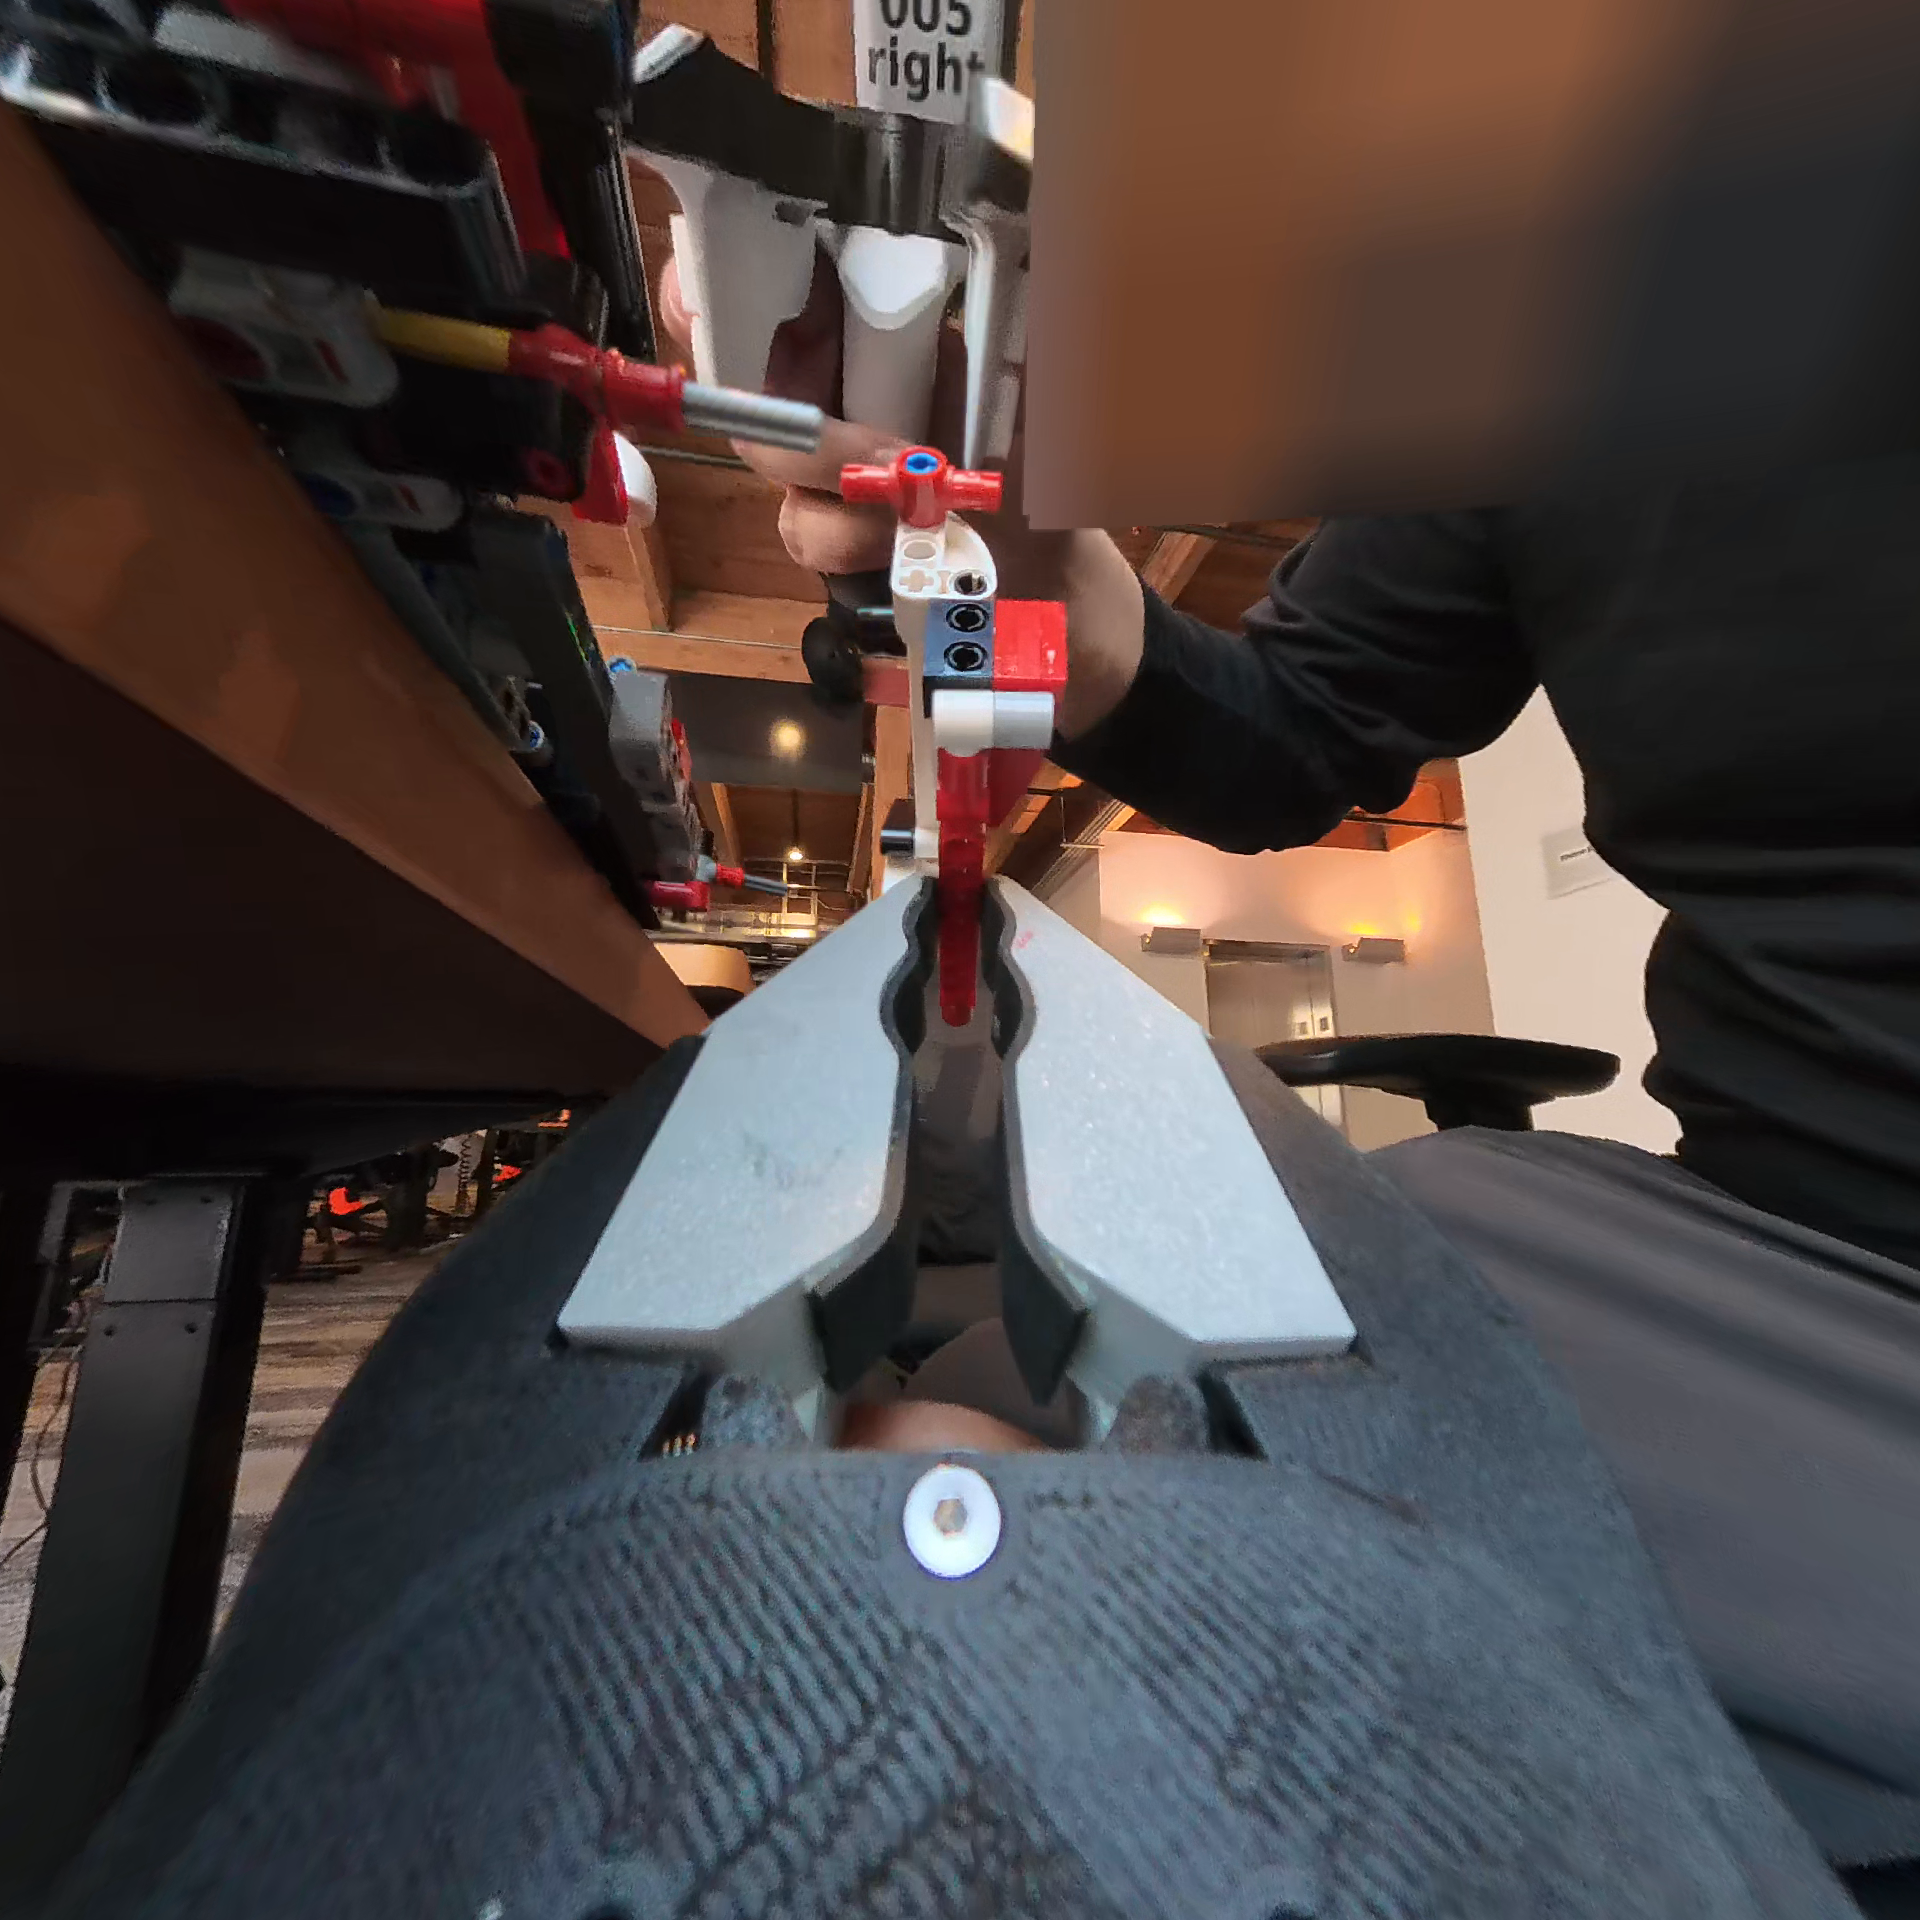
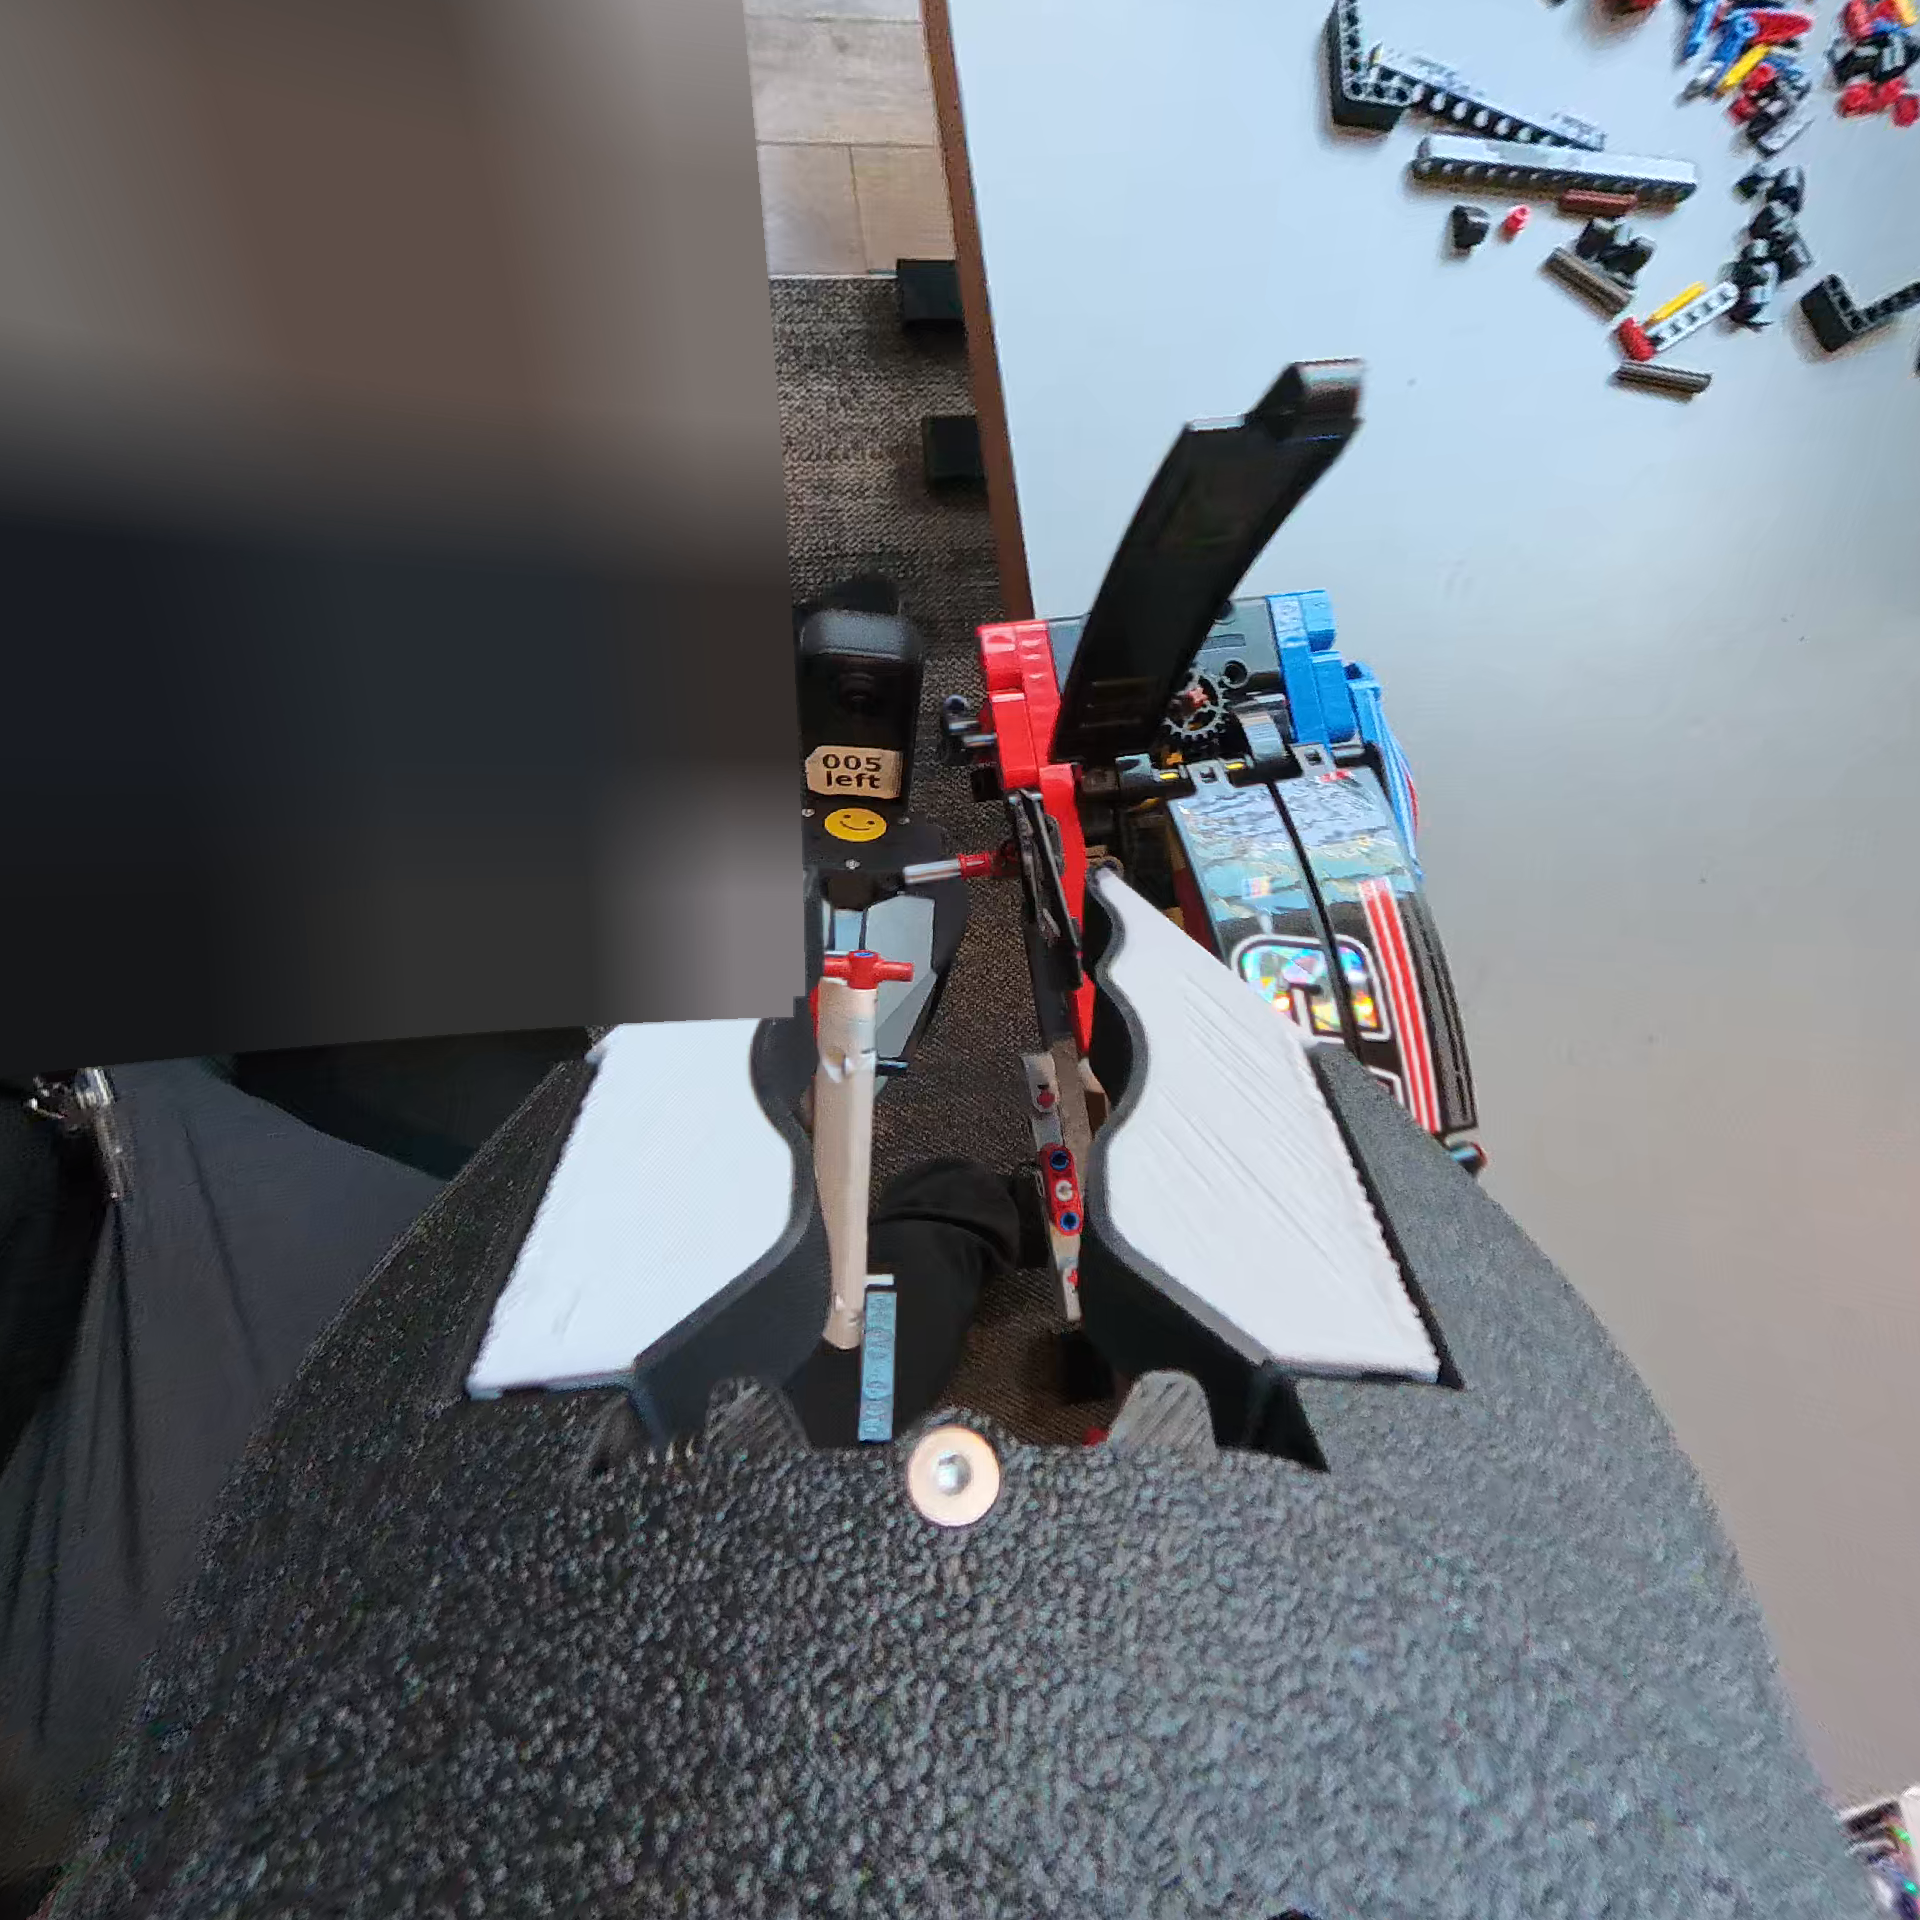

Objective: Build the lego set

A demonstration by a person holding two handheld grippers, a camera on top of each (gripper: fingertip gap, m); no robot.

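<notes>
My left gripper (image 1: 958, 904) is shut on the red axle at the bottom of a small sub-assembly (image 1: 977, 644) of white, black and red pieces, topped by a red cross connector. It holds this upright in the air, off the table's edge. The same sub-assembly (image 2: 847, 1122) shows in the right wrist view, inside the wide gap of my open, empty right gripper (image 2: 935, 966). The partly built car (image 2: 1320, 862) sits at the edge of the white table (image 2: 1558, 623), just beyond the right gripper's right finger. A thin grey and red beam (image 2: 1055, 1164) hangs off the car's red side.
A black panel (image 2: 1195, 551) stands raised on the car. Several loose pieces (image 2: 1662, 177) lie at the table's far corner. The car (image 1: 416, 312) overhangs the table's brown edge (image 1: 260, 675). The person's arm (image 1: 1247, 707), lap and a chair armrest (image 1: 1444, 1070) are close by. The grippers' ends are close to 11 cm from one another.
</notes>
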